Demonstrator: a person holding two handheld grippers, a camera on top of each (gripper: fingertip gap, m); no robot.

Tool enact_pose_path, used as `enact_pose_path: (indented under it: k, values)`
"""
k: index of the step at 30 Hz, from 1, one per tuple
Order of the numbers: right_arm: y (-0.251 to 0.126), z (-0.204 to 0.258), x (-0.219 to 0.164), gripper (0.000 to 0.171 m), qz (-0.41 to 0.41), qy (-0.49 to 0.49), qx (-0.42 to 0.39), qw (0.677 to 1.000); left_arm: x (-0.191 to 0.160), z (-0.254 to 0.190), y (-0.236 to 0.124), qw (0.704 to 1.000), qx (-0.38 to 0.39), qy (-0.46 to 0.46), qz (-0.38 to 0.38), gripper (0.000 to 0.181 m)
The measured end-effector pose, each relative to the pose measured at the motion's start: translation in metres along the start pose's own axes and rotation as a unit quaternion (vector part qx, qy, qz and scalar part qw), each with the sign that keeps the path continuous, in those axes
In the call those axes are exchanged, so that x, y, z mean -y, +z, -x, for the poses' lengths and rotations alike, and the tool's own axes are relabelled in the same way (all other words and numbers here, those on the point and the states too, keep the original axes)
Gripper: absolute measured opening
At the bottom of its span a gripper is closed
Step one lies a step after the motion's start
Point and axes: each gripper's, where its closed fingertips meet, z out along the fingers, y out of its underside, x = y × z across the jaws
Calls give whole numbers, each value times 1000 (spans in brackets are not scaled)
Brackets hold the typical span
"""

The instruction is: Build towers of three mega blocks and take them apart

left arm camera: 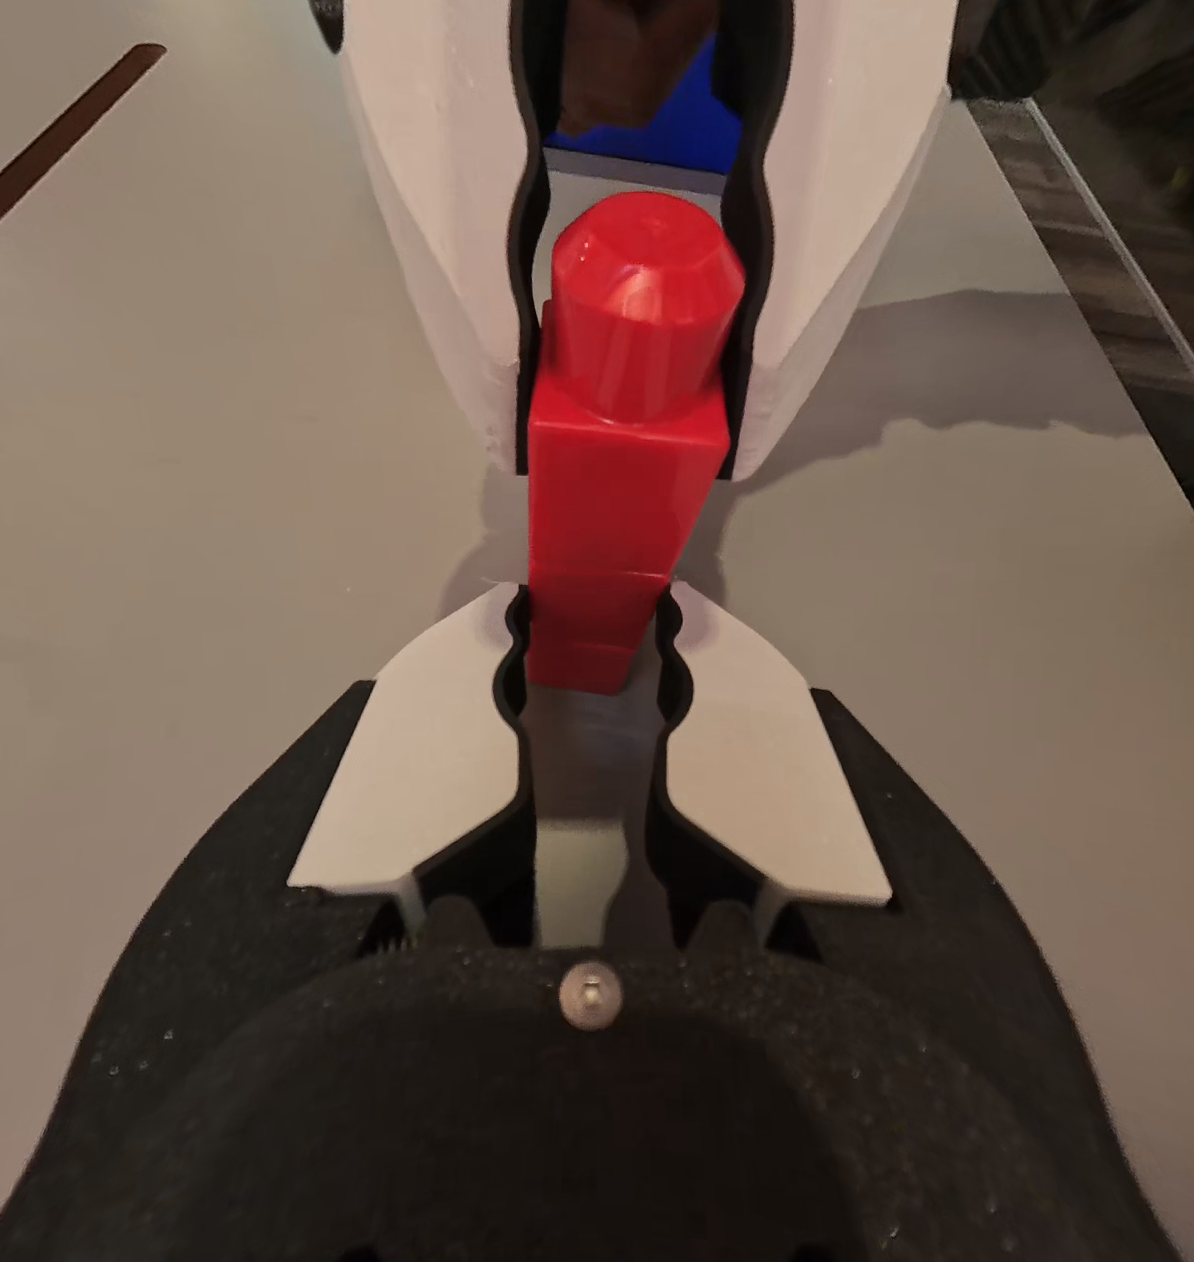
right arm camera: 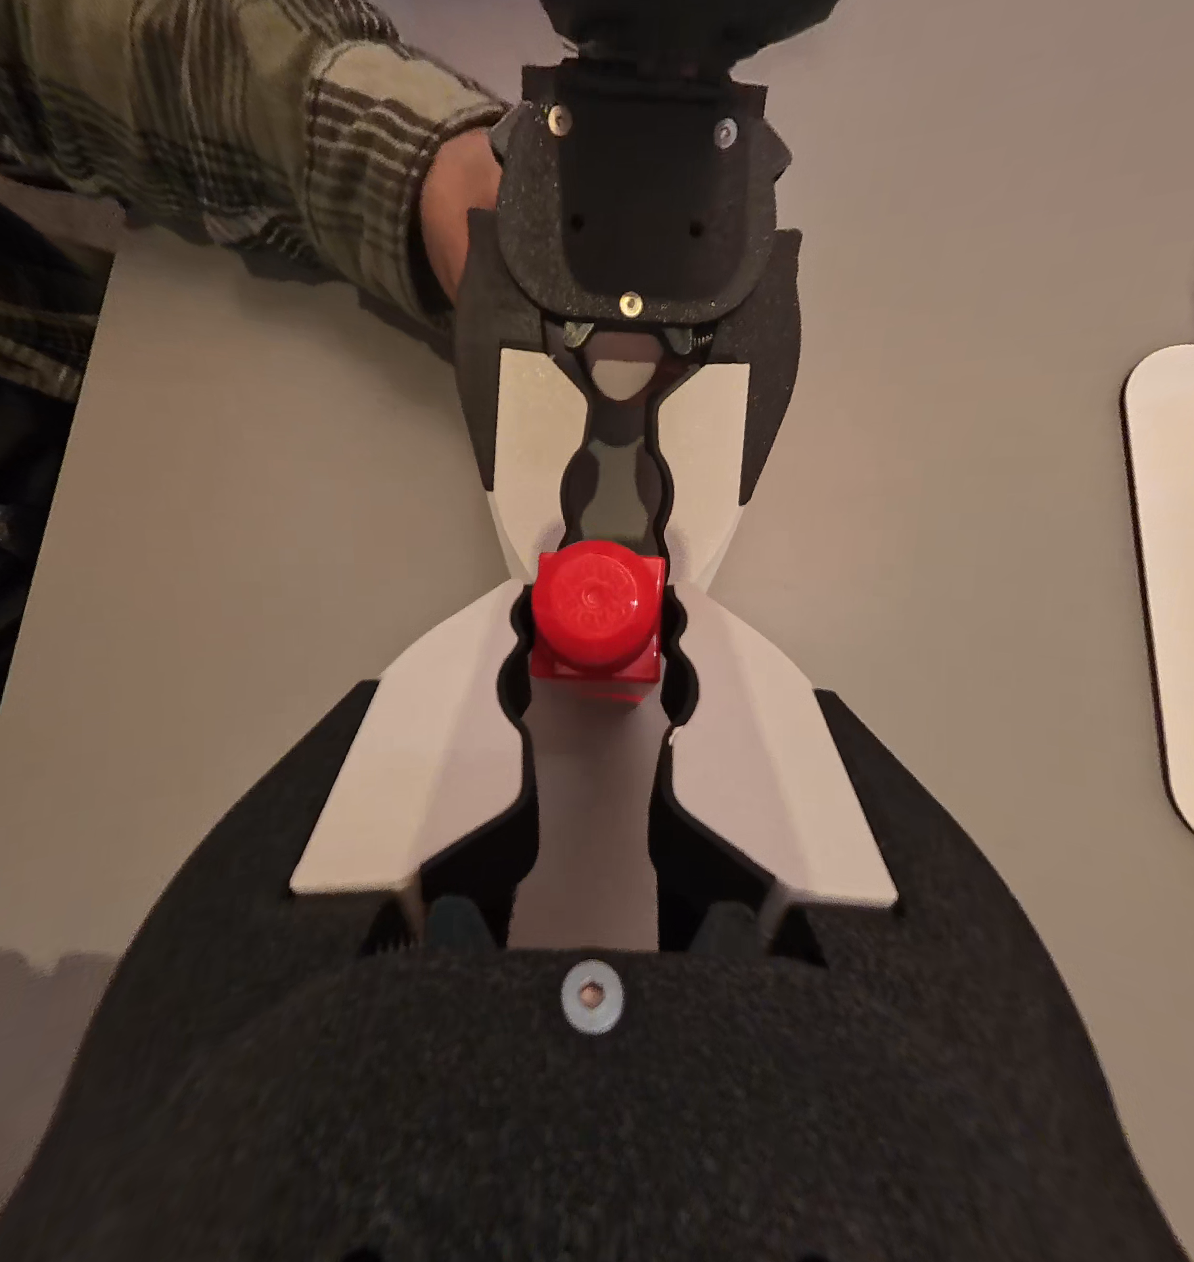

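A red tower of three mega blocks (left arm camera: 614, 492) stands upright on the grey table (left arm camera: 239, 410). My left gripper (left arm camera: 594, 614) is shut on the lower part of the tower, low over the table. My right gripper (left arm camera: 628, 444) comes from the opposite side and is shut on the top block below its round stud. In the right wrist view I look down on the stud of the tower (right arm camera: 594, 601). My right gripper (right arm camera: 597, 614) clamps the top block there, and the left gripper (right arm camera: 601, 563) faces it from the far side.
A person's hand (right arm camera: 457, 205) and plaid sleeve (right arm camera: 205, 136) hold the left gripper. A white rounded pad (right arm camera: 1181, 580) lies on the table at the right. A dark slot (left arm camera: 68, 116) marks the far left. The table edge (left arm camera: 1126, 341) runs at the right. A blue object (left arm camera: 703, 102) shows behind the fingers. There is about 5 cm between the tips of the two grippers.
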Motion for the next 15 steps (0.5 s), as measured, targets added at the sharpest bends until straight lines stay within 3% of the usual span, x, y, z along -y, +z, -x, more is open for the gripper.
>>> enact_pose_path:
  k: [7, 15]
  values:
    - [1, 0, 2, 36, -47, 25, -15, 998, 0, 0, 0, 1000, -4, 1, -5, 35]
    - [1, -1, 1, 35, -31, 37, -35, 998, 0, 0, 0, 1000, 0, -9, 7, 35]
